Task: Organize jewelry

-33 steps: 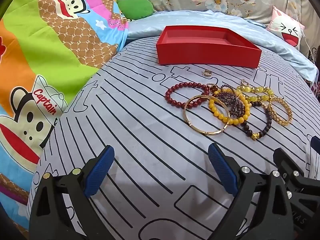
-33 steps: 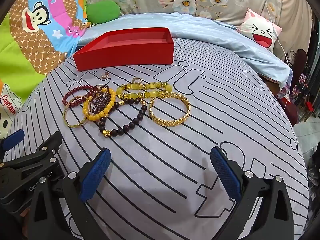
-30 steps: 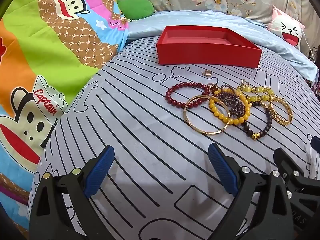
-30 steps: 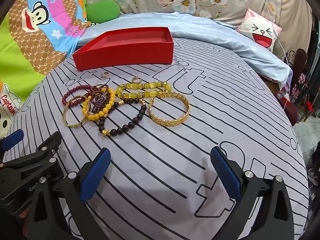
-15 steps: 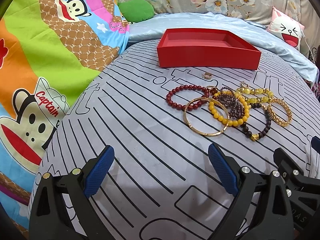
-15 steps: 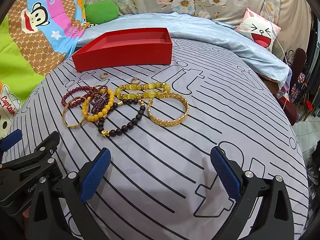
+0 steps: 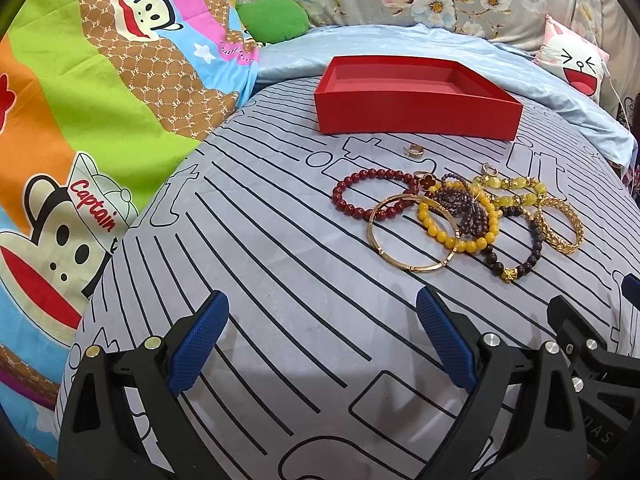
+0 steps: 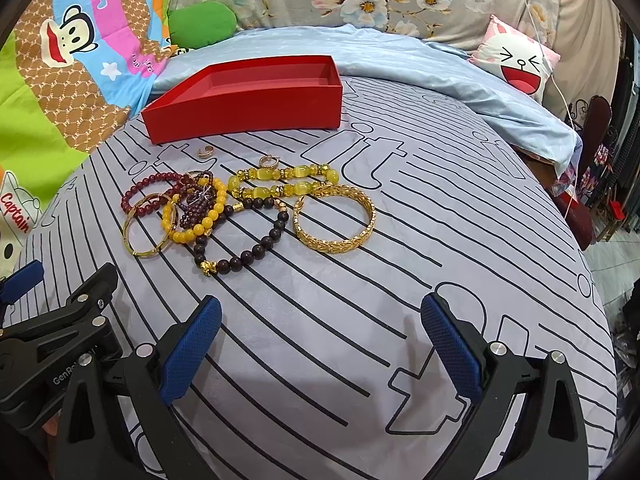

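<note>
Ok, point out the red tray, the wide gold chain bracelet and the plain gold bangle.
red tray (image 8: 256, 110): right wrist view, on its front outer wall.
wide gold chain bracelet (image 8: 334, 246): right wrist view, on the near arc of links.
plain gold bangle (image 7: 412, 266): left wrist view, on its near rim.

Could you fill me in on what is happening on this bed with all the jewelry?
A person holds two grippers over a striped bedspread, sorting jewelry. Both the left gripper and the right gripper are open and hold nothing. The bracelets lie in a loose cluster, with a gold bangle at its right side. The red tray behind them shows nothing inside.
</note>
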Demonstrator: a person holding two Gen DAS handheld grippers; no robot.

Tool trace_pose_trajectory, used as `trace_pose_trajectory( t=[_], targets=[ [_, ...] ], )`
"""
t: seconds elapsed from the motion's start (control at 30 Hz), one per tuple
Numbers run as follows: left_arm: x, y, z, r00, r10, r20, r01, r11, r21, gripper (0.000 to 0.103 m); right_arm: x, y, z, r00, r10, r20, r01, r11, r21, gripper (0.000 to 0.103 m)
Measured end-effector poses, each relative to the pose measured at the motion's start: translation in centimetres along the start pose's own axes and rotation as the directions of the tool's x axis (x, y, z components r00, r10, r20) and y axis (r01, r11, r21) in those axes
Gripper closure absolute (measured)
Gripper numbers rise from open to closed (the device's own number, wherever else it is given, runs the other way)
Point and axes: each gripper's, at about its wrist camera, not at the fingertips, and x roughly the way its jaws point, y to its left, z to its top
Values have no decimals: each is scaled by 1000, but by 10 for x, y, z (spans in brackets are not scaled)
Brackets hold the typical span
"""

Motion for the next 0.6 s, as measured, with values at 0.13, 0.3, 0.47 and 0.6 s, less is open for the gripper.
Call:
trace_pose_trajectory(
  t=[0.13, 0.3, 0.47, 0.6],
  targets=[
    [-1, 0, -1, 1000, 1, 2, -1, 1000, -1, 12, 0, 0, 0, 1000, 0, -3, 0, 1000, 0, 7],
    [0, 1, -2, 1000, 0, 0, 0, 1000, -7, 12, 0, 0, 0, 1000, 1, -9, -1, 1000, 2, 7],
    [0, 1, -2, 1000, -1, 2, 1, 1000, -9, 12, -1, -5, 0, 1000, 2, 9, -3, 1000, 17, 7],
    [1, 2, -2, 1000, -4, 0, 4, 1000, -16, 12, -1, -5, 0, 1000, 1, -11, -1, 1000, 17, 7]
  ],
)
